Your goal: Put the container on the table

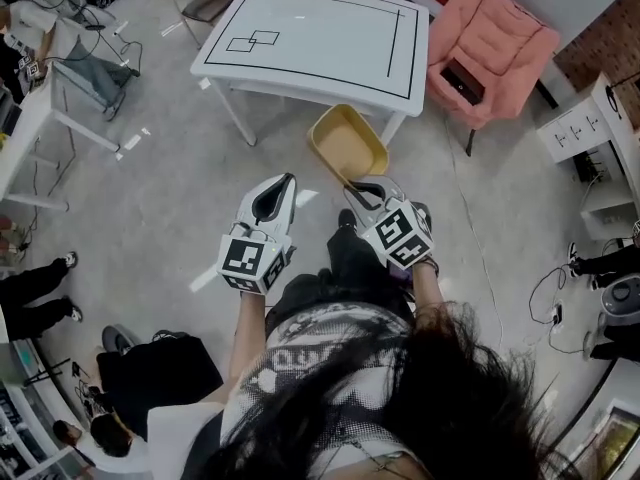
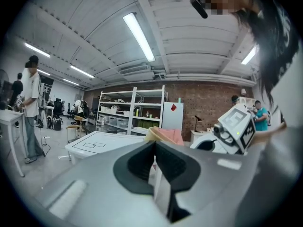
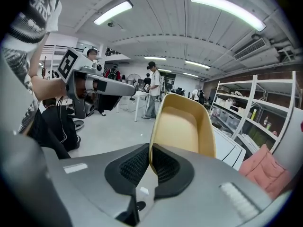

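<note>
A tan, tray-shaped container (image 1: 348, 144) hangs in the air in front of the white table (image 1: 318, 34). My right gripper (image 1: 357, 190) is shut on its near rim. In the right gripper view the container (image 3: 182, 126) rises straight up from between the jaws of the right gripper (image 3: 150, 161). My left gripper (image 1: 283, 186) is held beside it, to the left, shut and with nothing in it. The left gripper view shows the left gripper (image 2: 154, 156) pointing toward the table (image 2: 97, 143), with the right gripper (image 2: 227, 132) to its right.
A pink armchair (image 1: 492, 43) with a dark object on its seat stands right of the table. Black rectangles are marked on the tabletop. A white desk (image 1: 35, 118) stands at left, drawers (image 1: 585, 128) at right. People stand around the edges; cables lie on the grey floor.
</note>
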`<state>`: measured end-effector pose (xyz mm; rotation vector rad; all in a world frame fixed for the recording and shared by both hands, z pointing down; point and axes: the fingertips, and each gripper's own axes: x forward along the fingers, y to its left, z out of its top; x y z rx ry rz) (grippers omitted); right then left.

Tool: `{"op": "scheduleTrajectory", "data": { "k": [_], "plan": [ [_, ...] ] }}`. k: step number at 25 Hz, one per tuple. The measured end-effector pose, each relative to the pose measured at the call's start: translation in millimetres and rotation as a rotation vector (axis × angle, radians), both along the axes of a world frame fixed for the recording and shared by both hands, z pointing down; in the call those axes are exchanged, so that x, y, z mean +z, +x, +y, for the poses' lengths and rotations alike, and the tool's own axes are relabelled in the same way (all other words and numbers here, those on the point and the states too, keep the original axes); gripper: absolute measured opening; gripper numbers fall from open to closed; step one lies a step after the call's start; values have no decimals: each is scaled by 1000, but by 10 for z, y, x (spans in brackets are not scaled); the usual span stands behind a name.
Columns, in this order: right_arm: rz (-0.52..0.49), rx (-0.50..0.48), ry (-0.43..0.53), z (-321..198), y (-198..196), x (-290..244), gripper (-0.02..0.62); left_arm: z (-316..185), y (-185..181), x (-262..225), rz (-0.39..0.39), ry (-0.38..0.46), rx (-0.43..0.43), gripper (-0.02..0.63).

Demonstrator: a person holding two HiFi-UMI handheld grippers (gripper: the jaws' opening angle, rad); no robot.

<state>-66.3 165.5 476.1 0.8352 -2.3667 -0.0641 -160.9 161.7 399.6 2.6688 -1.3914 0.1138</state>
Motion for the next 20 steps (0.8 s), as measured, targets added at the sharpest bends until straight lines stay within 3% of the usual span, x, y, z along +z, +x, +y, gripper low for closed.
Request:
{"op": "scheduleTrajectory", "data": {
  "k": [20],
  "plan": [
    [-14,-125,-15,-2403,508,22,23,-2277,530,-109,-36,3,-105,0]
  ]
}}
